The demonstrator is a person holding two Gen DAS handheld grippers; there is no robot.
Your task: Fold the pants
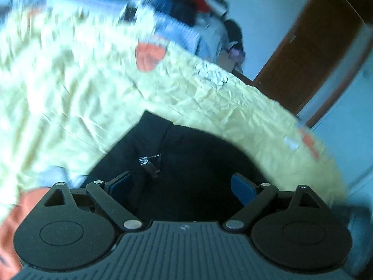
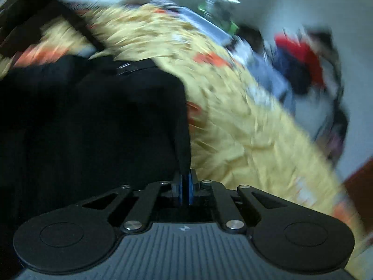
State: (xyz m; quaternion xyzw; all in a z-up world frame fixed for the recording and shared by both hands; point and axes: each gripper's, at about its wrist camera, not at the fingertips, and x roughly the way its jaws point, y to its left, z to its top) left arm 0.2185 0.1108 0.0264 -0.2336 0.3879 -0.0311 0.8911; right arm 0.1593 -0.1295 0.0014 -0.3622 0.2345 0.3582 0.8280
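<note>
Black pants (image 1: 186, 163) lie on a pale yellow bedspread (image 1: 70, 81), with a small clear tag (image 1: 146, 161) on them. My left gripper (image 1: 184, 184) is open just above the pants, blue pads wide apart and empty. In the right wrist view the pants (image 2: 93, 116) fill the left half. My right gripper (image 2: 185, 184) is shut on the pants' edge, and the black cloth rises from between its blue pads. Both views are blurred by motion.
The yellow bedspread (image 2: 244, 128) has orange patches (image 1: 149, 53). A pile of red, blue and grey clothes (image 1: 181, 4) sits at the far end, also in the right wrist view (image 2: 300, 65). A brown wooden door (image 1: 314, 53) stands beyond the bed's right edge.
</note>
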